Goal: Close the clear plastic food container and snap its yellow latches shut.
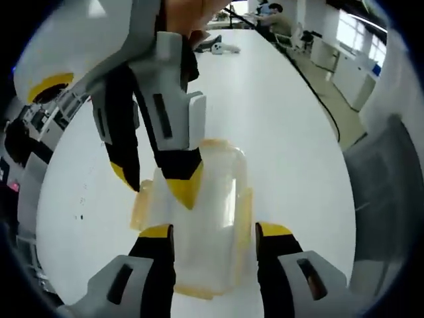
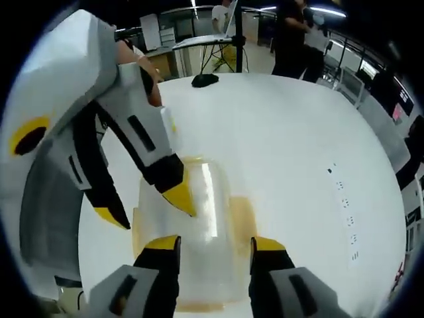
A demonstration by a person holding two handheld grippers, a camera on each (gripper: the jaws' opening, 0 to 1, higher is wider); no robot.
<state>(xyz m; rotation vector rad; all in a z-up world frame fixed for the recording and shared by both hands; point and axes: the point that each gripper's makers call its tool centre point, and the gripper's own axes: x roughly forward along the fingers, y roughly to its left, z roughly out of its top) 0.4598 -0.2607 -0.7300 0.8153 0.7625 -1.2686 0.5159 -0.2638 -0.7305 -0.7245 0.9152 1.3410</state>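
- Two grippers meet over one clear plastic container [image 1: 205,218] on a white table [image 1: 278,126].
- In the left gripper view, the left gripper [image 1: 215,233] rises from the bottom with its yellow-tipped jaws spread apart, one on each side of the container's near end; whether the tips touch its walls cannot be told. It grips nothing.
- The right gripper [image 1: 159,182] comes down into that view from the upper left, steeply tilted, its jaws parted. One yellow tip rests on or just above the container's lid near its left edge, the other hangs beside the container's left side, over the table.
- A bit of the person's hand [image 1: 189,13] shows at the top, behind the right gripper's white body.
- In the right gripper view, the right gripper [image 2: 212,246] has its jaws apart, straddling the container [image 2: 192,232], with nothing clamped between them.
- The left gripper [image 2: 149,205] reaches in there from the left, slanting downward, jaws parted; its nearer tip points onto the lid, the other is off the container's left side.
- The container lies flat near the table's middle, lid on top; pale yellow latches [image 1: 244,215] run along its sides. Whether they are snapped down cannot be told.
- Farther back on the table [image 2: 298,146] lies a dark object [image 2: 204,80], well apart from the container.
- People [image 2: 291,33] stand beyond the table's far edge.
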